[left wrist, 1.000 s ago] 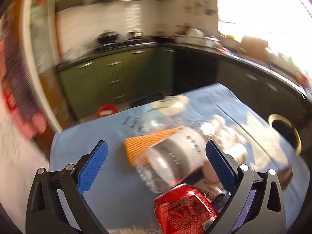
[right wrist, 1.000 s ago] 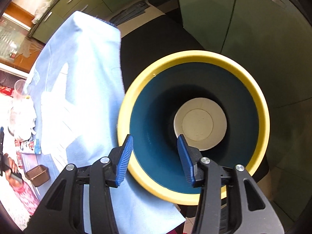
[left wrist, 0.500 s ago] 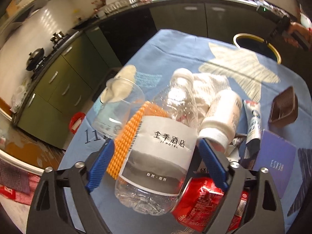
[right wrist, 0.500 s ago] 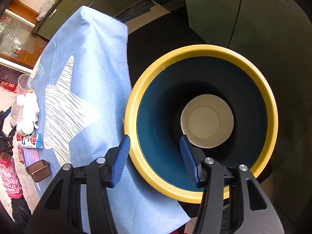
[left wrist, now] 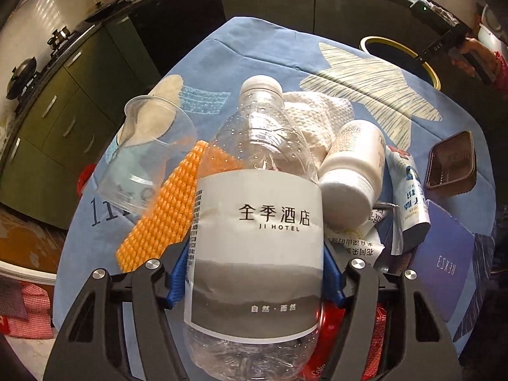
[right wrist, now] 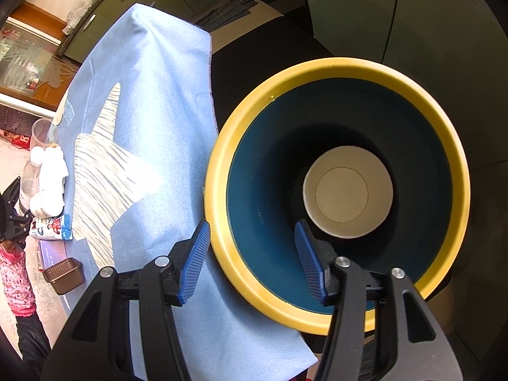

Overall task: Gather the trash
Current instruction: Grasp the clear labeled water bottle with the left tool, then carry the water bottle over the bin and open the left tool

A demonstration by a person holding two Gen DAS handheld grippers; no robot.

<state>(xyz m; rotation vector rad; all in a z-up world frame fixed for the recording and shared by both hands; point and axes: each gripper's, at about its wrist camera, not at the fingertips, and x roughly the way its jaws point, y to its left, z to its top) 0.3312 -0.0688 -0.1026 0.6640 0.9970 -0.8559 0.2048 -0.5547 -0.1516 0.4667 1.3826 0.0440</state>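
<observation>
Your left gripper [left wrist: 255, 281] has just been closing, and its blue pads now sit against both sides of the labelled water bottle [left wrist: 255, 209]; a second ago they stood wide with the bottle loose between them. Judged: the pick is made or nearly made, lift not yet begun.

Under the bottle's base lies a red cola can [left wrist: 330, 343], partly hidden. Just beside the bottle: an orange mesh pad [left wrist: 165, 219] to the left, a white pill bottle [left wrist: 352, 171] and a crumpled sachet [left wrist: 408, 190] to the right. Behind it sit a clear plastic cup [left wrist: 149, 155], tipped over, and a wad of white paper towel [left wrist: 317, 114]. All rest on the blue cloth over the table [left wrist: 241, 50].

Your right gripper [right wrist: 252, 254] has been easing open slightly and holds nothing; it hangs over the yellow-rimmed bin [right wrist: 222, 171], beside the table's far end. A paper cup [right wrist: 347, 195] already lies at the bin's bottom.

Judged: one item collected, most of the trash still on the table; the bottle is next for the bin.
</observation>
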